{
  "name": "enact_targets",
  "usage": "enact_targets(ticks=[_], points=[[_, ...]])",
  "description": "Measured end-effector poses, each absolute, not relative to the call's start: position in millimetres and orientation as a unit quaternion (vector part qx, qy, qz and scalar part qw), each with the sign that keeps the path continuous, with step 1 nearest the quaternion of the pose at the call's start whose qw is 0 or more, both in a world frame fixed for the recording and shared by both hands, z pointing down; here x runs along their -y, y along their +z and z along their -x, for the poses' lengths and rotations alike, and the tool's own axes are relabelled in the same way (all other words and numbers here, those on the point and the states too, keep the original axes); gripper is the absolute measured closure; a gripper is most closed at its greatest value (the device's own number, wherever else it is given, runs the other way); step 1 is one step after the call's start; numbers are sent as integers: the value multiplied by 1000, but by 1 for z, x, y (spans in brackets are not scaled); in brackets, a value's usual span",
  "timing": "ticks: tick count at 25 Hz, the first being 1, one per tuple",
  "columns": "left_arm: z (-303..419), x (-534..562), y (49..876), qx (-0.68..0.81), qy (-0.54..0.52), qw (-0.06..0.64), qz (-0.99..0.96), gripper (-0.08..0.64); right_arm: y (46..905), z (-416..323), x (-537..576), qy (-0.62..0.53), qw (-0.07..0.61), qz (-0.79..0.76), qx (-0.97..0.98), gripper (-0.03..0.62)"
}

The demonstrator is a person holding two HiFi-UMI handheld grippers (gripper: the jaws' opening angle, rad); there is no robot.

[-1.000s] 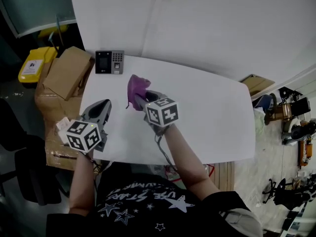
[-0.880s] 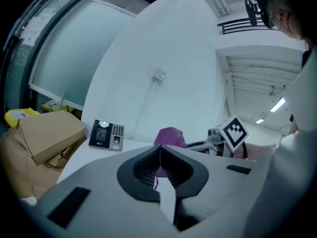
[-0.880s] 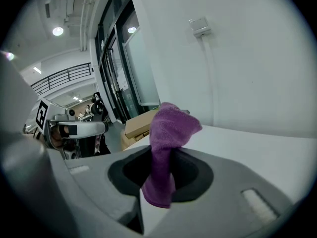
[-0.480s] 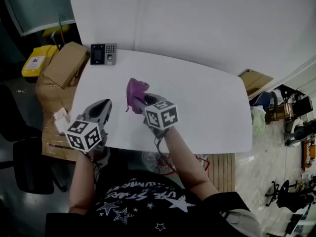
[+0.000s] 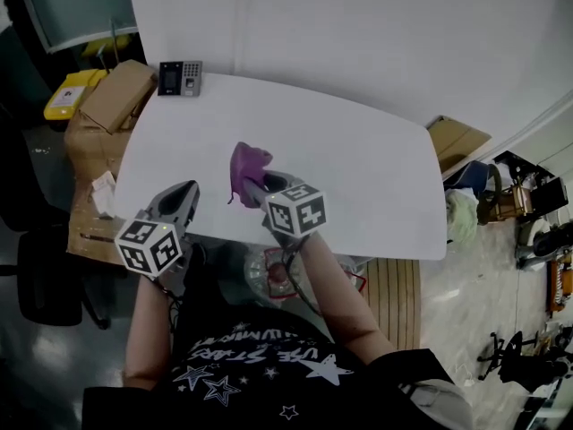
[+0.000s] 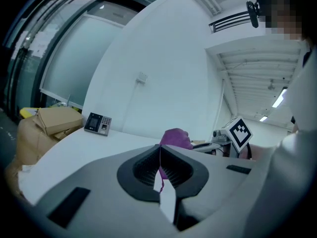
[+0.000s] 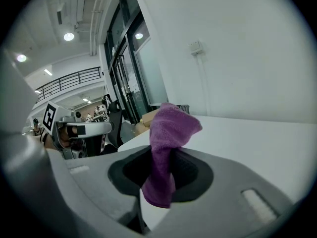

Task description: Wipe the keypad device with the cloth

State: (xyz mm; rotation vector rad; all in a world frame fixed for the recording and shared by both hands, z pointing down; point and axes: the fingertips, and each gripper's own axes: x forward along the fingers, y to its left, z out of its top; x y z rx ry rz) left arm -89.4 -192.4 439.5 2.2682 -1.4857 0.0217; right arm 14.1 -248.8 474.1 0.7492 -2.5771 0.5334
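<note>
Farther from the keypad device [image 5: 180, 78], right gripper [image 5: 248, 186] still grips the cloth [image 5: 248, 162]; left gripper [image 5: 189, 191] stays clenched.

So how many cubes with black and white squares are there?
2. One marker cube rides on the left gripper, by the table's near edge; the other on the right gripper, which grips the purple cloth.

The white rectangular tabletop [image 5: 358, 150] lies bare from its near edge to the small black-and-grey keypad device [image 5: 180, 78] at the far left corner, so that line is open. The crumpled purple cloth [image 5: 249, 170], pinched in the right gripper [image 5: 254, 185], hangs right of it. A white wall [image 5: 358, 25] closes the far side, seemingly touching the table. Just left of the device, brown cardboard boxes [image 5: 115, 98] crowd the edge.
</note>
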Motion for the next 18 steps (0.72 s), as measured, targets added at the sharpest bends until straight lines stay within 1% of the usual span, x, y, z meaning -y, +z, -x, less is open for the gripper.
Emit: enact_targets(ticks=[9,18], points=[[44,123,425,566,-5,197,-801,551,459,-65,188,181,188,-242,935,495],[26,75,434,578,-7,210,-789,551,462,-84,148,187,191,-222,938,495]])
